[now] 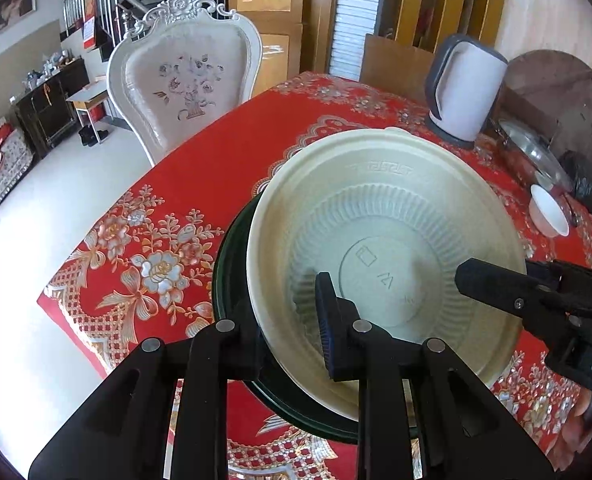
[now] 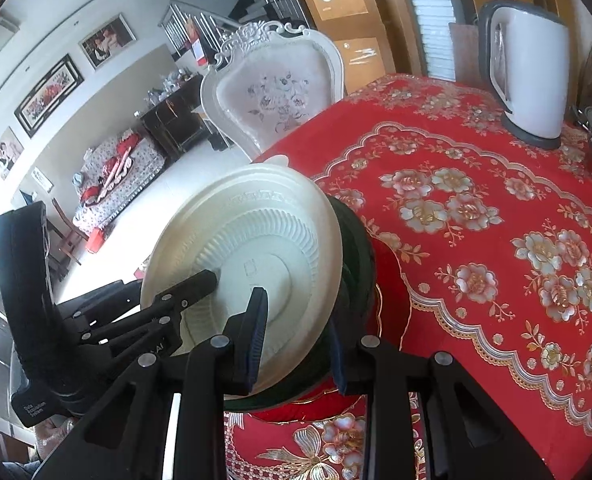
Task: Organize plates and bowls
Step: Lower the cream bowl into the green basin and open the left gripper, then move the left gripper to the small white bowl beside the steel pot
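A cream ribbed bowl (image 1: 391, 248) sits nested in a dark green bowl (image 1: 232, 276), both tilted above the red floral tablecloth (image 1: 200, 168). My left gripper (image 1: 292, 332) is shut on the near rim of the stacked bowls, one finger inside the cream bowl, the other outside. My right gripper (image 2: 296, 344) is shut on the rim of the same stack; the cream bowl (image 2: 264, 232) and green bowl (image 2: 355, 248) show between its fingers. The right gripper's finger also shows in the left wrist view (image 1: 495, 284), and the left gripper's in the right wrist view (image 2: 188, 288).
A white electric kettle (image 1: 463, 92) stands at the table's far side. A small white bowl (image 1: 547, 210) and a metal pot lid (image 1: 531, 152) lie at the right. A white ornate chair (image 1: 184, 84) stands past the table's left edge (image 1: 108, 220).
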Available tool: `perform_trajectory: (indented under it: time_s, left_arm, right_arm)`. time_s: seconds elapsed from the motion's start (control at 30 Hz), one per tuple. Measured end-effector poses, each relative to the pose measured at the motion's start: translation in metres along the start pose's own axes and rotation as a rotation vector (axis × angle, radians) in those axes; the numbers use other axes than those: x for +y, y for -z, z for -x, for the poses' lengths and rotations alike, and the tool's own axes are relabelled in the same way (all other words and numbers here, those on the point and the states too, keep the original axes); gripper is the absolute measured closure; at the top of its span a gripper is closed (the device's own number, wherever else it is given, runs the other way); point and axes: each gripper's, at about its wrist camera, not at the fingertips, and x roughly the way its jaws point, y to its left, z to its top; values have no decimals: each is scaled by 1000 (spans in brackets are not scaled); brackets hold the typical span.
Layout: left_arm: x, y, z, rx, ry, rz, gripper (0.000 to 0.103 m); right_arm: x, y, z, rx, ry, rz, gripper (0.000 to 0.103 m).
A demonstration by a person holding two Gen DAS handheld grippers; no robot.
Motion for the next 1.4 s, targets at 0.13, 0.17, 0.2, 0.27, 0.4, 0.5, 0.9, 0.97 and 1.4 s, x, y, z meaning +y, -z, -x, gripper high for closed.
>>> perform_trajectory:
  time_s: [0.13, 0.17, 0.2, 0.27, 0.4, 0.5, 0.9, 0.97, 1.4]
  left_arm:
    - [1, 0, 0, 2, 5, -5, 81]
    - [1, 0, 0, 2, 4, -5, 81]
    - [1, 0, -1, 1, 2, -5, 81]
    - [3, 0, 0, -2, 1, -5, 81]
    - [3, 0, 4, -23, -19, -12, 81]
    - [4, -1, 3, -28, -35, -12, 78]
    - [2, -6, 8, -108, -139, -40, 47]
    - [4, -7, 11, -137, -136, -29, 47]
    - [-20, -11, 22, -174, -78, -45, 47]
  right_arm:
    - [9, -3, 1, 24, 18, 23, 60]
    - [11, -3, 2, 25, 22, 29, 57]
    - [13, -3, 4, 18, 30, 38, 56]
    - [16, -3, 7, 6, 50, 52, 55]
    - [12, -5, 9, -4, 49, 32, 54]
    - [9, -7, 12, -29, 68, 24, 53]
    - [2, -6, 13, -33, 39, -4, 53]
    - [0, -5, 15, -39, 37, -9, 53]
    - [-22, -1, 33, -83, 21, -69, 53]
